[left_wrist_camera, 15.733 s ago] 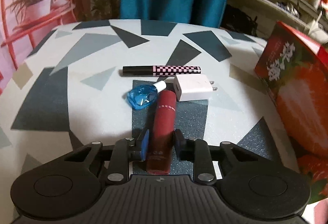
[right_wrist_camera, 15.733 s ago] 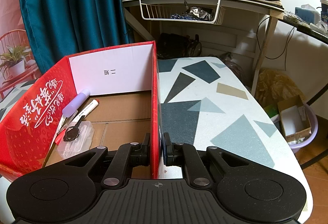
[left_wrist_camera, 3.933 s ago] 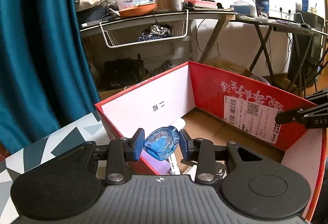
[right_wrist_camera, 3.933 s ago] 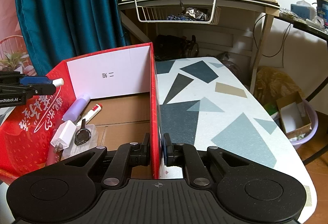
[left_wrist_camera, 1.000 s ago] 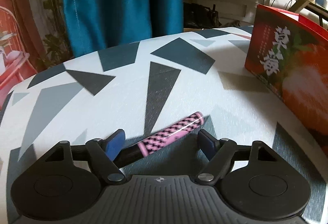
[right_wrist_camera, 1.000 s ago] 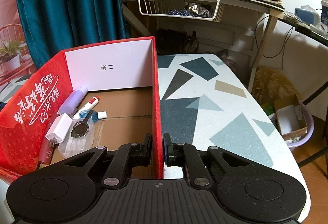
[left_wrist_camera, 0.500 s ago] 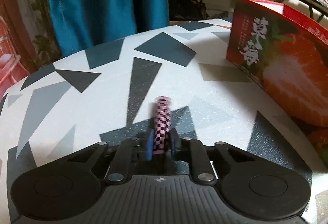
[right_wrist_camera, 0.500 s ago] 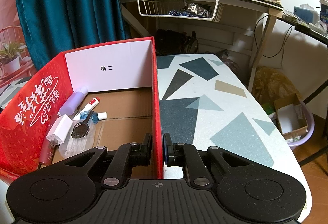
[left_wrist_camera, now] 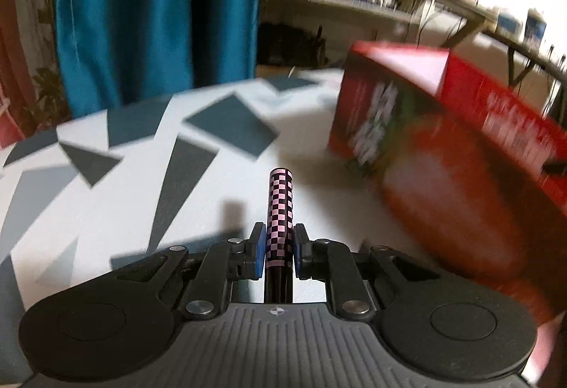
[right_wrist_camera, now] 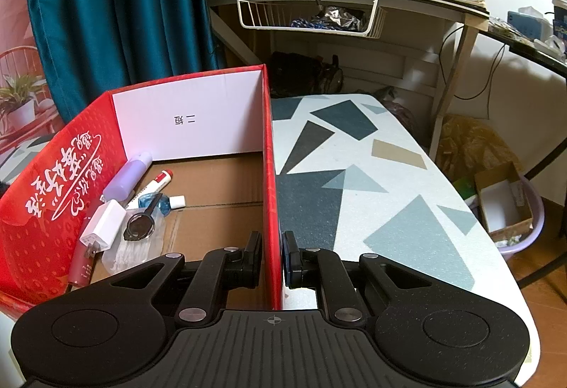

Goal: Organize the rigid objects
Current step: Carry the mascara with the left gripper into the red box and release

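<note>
Clamping checkered tube, left hand-held gripper narrowly parted.

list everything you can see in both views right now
pen: 1, pink and black checked, clamped in the left gripper, above the table
box: 1, red card, open top, on the table
bottle: 1, lilac, in the box by its left wall
marker: 1, white with red cap, in the box
dropper bottle: 1, blue with white cap, in the box
charger: 1, white, in the box
tube: 1, dark red, in the box under the charger
table: 1, white with grey shapes
curtain: 1, teal, behind the table
left gripper: 1, black, shut on the pen
right gripper: 1, black, shut on the box's right wall
</note>
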A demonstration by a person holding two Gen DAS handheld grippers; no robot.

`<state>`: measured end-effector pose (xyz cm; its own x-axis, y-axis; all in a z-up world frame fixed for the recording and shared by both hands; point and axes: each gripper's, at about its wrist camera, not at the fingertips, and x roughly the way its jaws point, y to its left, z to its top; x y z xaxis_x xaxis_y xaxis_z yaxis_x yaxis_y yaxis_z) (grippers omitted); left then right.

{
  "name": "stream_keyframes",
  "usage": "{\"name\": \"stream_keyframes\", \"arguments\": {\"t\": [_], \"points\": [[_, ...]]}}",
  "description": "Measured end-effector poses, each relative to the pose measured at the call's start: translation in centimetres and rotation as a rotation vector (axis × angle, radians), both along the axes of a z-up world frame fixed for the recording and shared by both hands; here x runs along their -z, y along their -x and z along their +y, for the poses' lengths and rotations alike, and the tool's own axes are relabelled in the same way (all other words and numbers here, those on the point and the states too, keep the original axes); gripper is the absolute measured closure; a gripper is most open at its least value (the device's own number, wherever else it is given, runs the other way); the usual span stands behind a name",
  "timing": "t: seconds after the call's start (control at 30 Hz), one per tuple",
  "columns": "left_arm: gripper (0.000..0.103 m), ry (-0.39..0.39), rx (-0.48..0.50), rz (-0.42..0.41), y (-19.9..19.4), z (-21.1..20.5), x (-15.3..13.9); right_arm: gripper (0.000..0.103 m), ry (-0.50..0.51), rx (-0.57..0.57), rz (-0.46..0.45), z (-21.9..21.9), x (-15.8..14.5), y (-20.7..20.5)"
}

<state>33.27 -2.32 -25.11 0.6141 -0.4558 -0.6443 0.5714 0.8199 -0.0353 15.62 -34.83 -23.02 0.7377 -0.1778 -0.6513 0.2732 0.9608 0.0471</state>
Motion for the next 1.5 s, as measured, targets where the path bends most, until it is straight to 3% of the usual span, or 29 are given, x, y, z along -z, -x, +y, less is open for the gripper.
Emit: {"name": "stream_keyframes", "arguments": {"t": [0.23, 0.47, 0.83, 1.2, 1.27, 1.37, 1.43, 1.5], "points": [[0.086, 0.188, 0.037, -0.040, 0.9, -3.4, -4.7, 0.092, 0.001, 0.003, -0.001, 0.1, 0.0, 0.0], [0.086, 0.229, 0.185, -0.054, 1.2, -9.9, -6.9, 0.092, 0.006, 0.003, -0.001, 0.1, 0.0, -0.1], [0.086, 0.108, 0.215, -0.017, -0.8, -15.9, -3.9, 0.092, 0.006, 0.001, -0.001, 0.1, 0.0, 0.0], [0.084, 0.084, 0.198, -0.018, -1.4, -15.8, -3.5, 0.092, 0.005, 0.000, -0.001, 0.1, 0.0, 0.1], [0.075, 0.084, 0.184, -0.023, -1.2, -15.2, -4.0, 0.092, 0.006, 0.000, 0.001, 0.1, -0.1, 0.1], [0.052, 0.102, 0.145, -0.034, -0.8, -14.4, -5.1, 0.092, 0.008, 0.001, 0.005, 0.1, -0.1, 0.0], [0.026, 0.122, 0.126, -0.038, -0.4, -14.1, -6.0, 0.093, 0.008, 0.002, 0.010, 0.2, -0.1, -0.1], [0.011, 0.123, 0.102, -0.066, 0.2, -13.6, -6.9, 0.093, 0.002, 0.006, 0.018, 0.1, -0.2, -0.2]]}}
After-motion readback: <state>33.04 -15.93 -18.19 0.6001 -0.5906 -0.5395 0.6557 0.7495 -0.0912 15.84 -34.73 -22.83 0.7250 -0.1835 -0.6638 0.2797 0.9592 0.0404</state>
